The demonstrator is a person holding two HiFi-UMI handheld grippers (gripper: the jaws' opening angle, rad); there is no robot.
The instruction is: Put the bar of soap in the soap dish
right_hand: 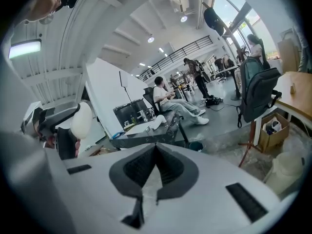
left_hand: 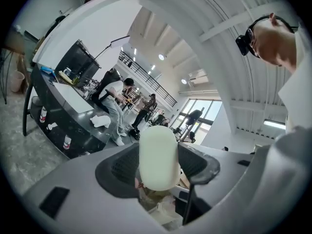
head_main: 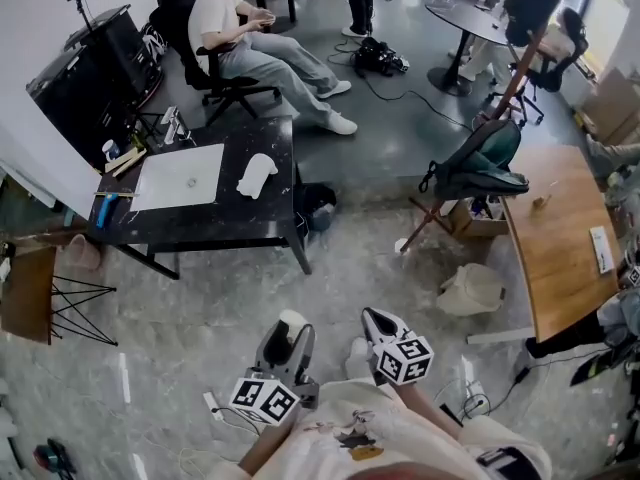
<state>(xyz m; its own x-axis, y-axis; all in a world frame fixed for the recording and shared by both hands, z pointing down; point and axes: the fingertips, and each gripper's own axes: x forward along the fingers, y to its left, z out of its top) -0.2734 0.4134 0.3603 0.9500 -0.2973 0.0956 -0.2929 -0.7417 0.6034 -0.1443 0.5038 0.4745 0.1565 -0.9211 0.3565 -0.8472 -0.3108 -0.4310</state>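
So, the bar of soap (left_hand: 157,157) is not in any dish yet. It's up in the air, close to the person's chest, w/ the left claw (head_main: 290,330) shut tight on it. The two dark pads press on its wide flat sides. The round white top pokes out past the tips.

The right claw (right_hand: 156,147) is pressed together w/ nothing in it. It hangs just beside the left one.

The black surface (head_main: 215,223) is well apart from both claws, across a bit of floor. A white mat (head_main: 180,176) lies on it, & a white lumpy thing (head_main: 257,174) sits near its right edge. Can't tell if that's the soap dish; it's too small to make out. A person on a chair (head_main: 250,48) sits behind the surface.

How the soap will prob. handle: it looks hard, smooth & light. Smooth soap is slippy, so it could pop out like a wet fish if squeezed too hard or held only by the tip. Best hold is on the flat sides, near the middle, w/ a firm but soft squeeze. It won't bend, but a drop on the hard floor could chip it. Keep it level on the way over, then set it down low before letting go.
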